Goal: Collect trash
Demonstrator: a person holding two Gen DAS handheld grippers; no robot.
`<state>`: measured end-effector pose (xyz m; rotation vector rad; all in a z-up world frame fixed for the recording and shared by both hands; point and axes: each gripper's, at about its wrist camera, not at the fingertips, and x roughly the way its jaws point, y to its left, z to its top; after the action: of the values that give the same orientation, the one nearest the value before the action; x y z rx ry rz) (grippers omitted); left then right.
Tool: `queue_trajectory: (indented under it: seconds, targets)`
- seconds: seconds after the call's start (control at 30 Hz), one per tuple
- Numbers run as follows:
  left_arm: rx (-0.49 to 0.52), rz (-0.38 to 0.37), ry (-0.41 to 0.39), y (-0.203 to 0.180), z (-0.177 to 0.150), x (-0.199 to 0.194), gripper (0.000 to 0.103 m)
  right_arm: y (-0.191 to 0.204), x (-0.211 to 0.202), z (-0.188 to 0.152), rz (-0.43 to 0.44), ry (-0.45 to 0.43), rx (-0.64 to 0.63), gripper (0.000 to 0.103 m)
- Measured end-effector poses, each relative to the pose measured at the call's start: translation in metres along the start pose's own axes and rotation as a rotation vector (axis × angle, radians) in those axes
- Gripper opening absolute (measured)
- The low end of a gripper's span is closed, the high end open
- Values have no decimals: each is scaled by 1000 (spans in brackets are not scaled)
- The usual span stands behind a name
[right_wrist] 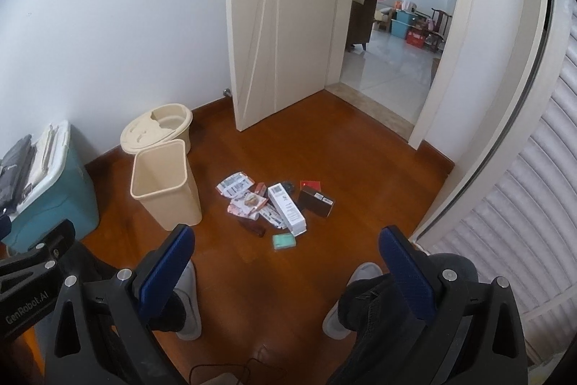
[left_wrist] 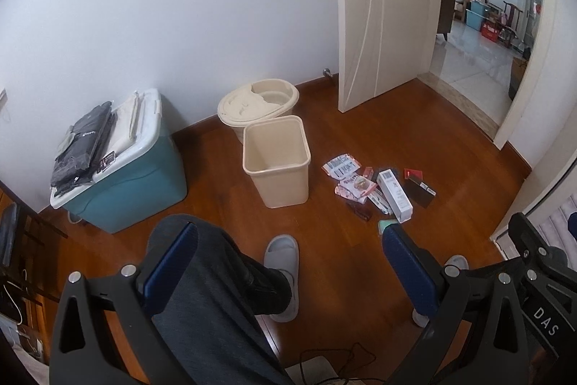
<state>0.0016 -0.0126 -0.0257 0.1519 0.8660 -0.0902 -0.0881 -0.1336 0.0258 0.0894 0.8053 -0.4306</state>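
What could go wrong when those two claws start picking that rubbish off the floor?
Both the left gripper and the right gripper are open and empty.

1. The trash pile is packed tight, so closing on the white box may drag the wrappers touching it.
2. The flat teal packet lies flush on the wood floor and may slip from the fingers.
3. The beige bin looks light and empty; a bump could tip it.

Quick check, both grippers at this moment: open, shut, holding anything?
Left gripper: open, holding nothing.
Right gripper: open, holding nothing; the trash lies on the floor.
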Motion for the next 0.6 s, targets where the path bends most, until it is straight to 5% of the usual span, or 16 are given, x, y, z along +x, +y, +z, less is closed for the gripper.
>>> queue_trajectory:
  seconds: [0.6]
  targets:
    - [1,-7,25,-1,5,6,103,-5,6,3,-7,17,9,102]
